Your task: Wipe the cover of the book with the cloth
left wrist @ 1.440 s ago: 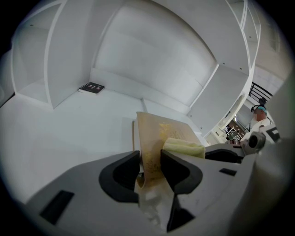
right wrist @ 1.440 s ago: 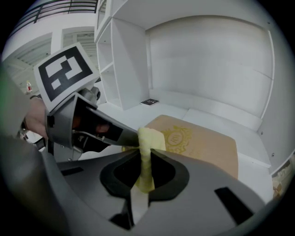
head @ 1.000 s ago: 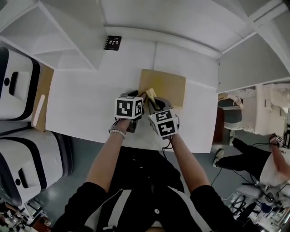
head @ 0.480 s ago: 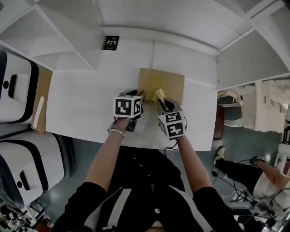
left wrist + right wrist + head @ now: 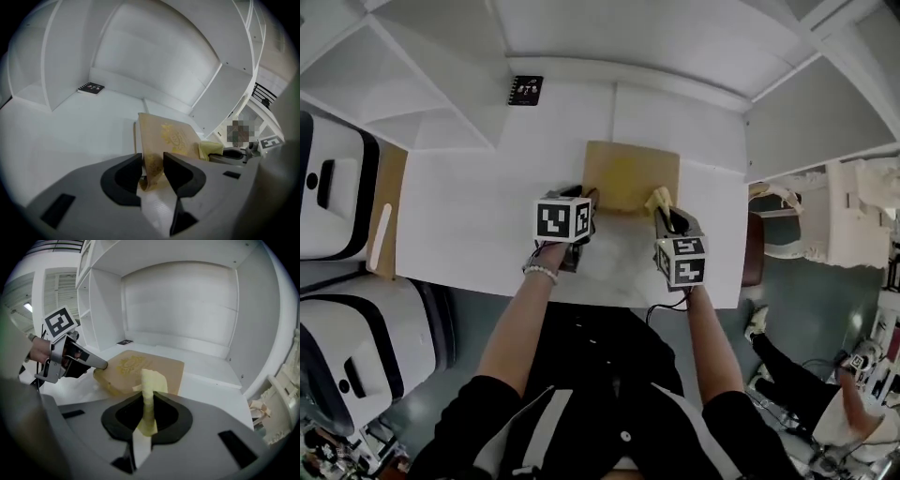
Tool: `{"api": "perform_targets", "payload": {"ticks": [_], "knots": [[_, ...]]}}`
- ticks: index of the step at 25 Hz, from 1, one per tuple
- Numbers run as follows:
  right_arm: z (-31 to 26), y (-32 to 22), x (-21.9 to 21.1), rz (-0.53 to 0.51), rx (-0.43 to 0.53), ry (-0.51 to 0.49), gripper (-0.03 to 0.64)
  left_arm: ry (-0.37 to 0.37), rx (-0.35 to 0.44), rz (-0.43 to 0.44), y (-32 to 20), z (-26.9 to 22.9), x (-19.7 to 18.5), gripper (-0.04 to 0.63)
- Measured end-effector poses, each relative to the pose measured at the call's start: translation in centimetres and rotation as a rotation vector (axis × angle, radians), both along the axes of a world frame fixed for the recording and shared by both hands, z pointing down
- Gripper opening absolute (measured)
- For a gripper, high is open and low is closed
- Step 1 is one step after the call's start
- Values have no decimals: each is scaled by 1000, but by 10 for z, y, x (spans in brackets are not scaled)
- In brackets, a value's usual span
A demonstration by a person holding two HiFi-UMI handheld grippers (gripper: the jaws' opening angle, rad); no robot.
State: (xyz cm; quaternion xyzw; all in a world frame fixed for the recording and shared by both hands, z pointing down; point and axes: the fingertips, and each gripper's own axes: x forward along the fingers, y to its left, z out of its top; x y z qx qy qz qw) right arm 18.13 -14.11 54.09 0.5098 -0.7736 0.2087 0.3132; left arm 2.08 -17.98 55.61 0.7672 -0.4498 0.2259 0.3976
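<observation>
We had the tan book (image 5: 631, 173) lying flat on the white desk (image 5: 469, 206), cover up, a little right of the middle and close to our edge, where both arms could reach it without stretching. Our left claw (image 5: 590, 200) was clamped on the near left corner of the book, with the corner filling the gap between the jaws. We judged this was to pin the book down so it would not slide under the rubbing. Gripping at the corner also left almost the whole cover bare for wiping. Our right claw (image 5: 667, 215) was pinched tight on the yellow cloth (image 5: 658, 199), the jaws nearly together on a bunched fold. A loose tuft stuck out past the tips, so soft fabric rather than hard plastic would meet the cover. The cloth sat at the near right corner of the book, well away from the left claw. We could not tell whether it was pressing on the cover or just above it. Both claws sloped down toward the desk, which suited a flat sweep. A small dark card (image 5: 525, 90) lay at the back of the desk, well clear of the work.
</observation>
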Motion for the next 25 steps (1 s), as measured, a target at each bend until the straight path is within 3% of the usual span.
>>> {"api": "perform_targets", "payload": {"ticks": [14, 25], "knots": [[-1, 10, 41, 119, 12, 40, 38, -7, 1, 8, 0, 0, 0, 144], [10, 32, 27, 145, -1, 29, 38, -8, -3, 11, 0, 0, 0, 144]]}}
